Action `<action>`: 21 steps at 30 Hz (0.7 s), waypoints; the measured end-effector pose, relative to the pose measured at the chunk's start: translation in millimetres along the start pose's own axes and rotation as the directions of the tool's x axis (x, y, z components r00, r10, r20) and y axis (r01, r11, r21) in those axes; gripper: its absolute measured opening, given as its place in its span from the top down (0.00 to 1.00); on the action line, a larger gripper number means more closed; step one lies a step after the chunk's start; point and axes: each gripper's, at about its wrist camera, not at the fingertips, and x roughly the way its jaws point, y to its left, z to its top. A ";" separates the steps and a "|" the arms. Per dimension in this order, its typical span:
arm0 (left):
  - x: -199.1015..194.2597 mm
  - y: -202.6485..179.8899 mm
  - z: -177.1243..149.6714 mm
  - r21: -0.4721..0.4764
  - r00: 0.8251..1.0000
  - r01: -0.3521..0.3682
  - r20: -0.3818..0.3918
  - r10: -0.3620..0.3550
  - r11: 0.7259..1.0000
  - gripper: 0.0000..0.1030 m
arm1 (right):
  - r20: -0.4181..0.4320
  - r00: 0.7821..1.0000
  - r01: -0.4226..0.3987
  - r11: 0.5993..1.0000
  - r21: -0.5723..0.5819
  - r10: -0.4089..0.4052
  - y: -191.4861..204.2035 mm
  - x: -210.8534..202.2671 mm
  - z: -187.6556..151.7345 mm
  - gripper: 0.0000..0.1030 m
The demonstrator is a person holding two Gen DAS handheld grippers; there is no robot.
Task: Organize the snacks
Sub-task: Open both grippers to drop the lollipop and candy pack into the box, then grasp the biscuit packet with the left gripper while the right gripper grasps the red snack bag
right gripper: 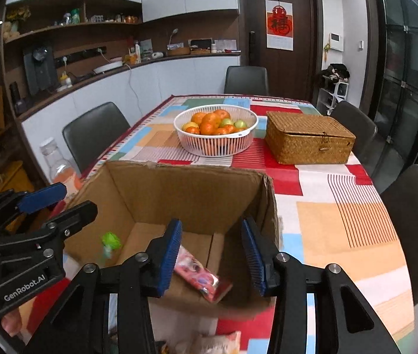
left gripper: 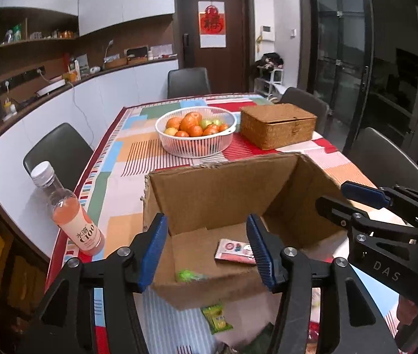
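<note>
An open cardboard box point(left gripper: 209, 188) point(right gripper: 185, 188) stands on the table in front of both grippers. Inside lie a pink snack packet point(left gripper: 234, 252) point(right gripper: 200, 278) and a small green snack point(left gripper: 188, 275) point(right gripper: 111, 240). My left gripper point(left gripper: 207, 250) is open and empty above the box's near edge. My right gripper point(right gripper: 212, 256) is open and empty above the box; it also shows in the left wrist view point(left gripper: 344, 197). The left gripper also shows in the right wrist view point(right gripper: 70, 197). A green snack packet point(left gripper: 217, 318) lies on the table in front of the box. Another light packet point(right gripper: 209, 343) lies near the bottom edge.
A pink drink bottle point(left gripper: 73, 215) point(right gripper: 58, 168) stands at the table's left edge beside the box. A white basket of oranges point(left gripper: 195, 131) point(right gripper: 216, 128) and a closed wicker box point(left gripper: 278, 124) point(right gripper: 309, 137) sit further back. Dark chairs surround the table.
</note>
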 end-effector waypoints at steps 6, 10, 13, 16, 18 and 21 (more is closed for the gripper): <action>-30.8 -16.9 -19.0 0.036 0.999 0.036 0.021 -0.037 0.999 0.45 | 0.015 0.999 -0.028 1.000 0.000 0.028 0.7 -29.8 -27.1 0.58; -46.5 -25.7 -32.3 0.039 0.998 0.061 0.023 -0.062 0.997 0.45 | 0.014 0.999 -0.043 0.999 0.010 0.043 -1.2 -45.1 -44.9 0.58; -55.4 -32.7 -43.3 0.041 0.997 0.077 0.020 -0.078 0.996 0.43 | 0.009 0.999 -0.045 0.999 0.017 0.045 -3.3 -54.3 -57.5 0.58; -61.0 -39.3 -54.1 0.050 0.996 0.087 0.010 -0.088 0.995 0.43 | -0.003 0.999 -0.048 0.999 0.014 0.048 -3.4 -60.7 -70.5 0.58; -64.2 -43.0 -62.5 0.054 0.995 0.096 0.000 -0.097 0.994 0.42 | -0.016 0.999 -0.050 0.999 0.011 0.051 -3.8 -64.4 -81.1 0.58; -65.7 -48.3 -75.0 0.053 0.994 0.112 -0.027 -0.111 0.992 0.41 | -0.041 0.998 -0.054 0.998 0.015 0.055 -5.2 -67.3 -95.3 0.58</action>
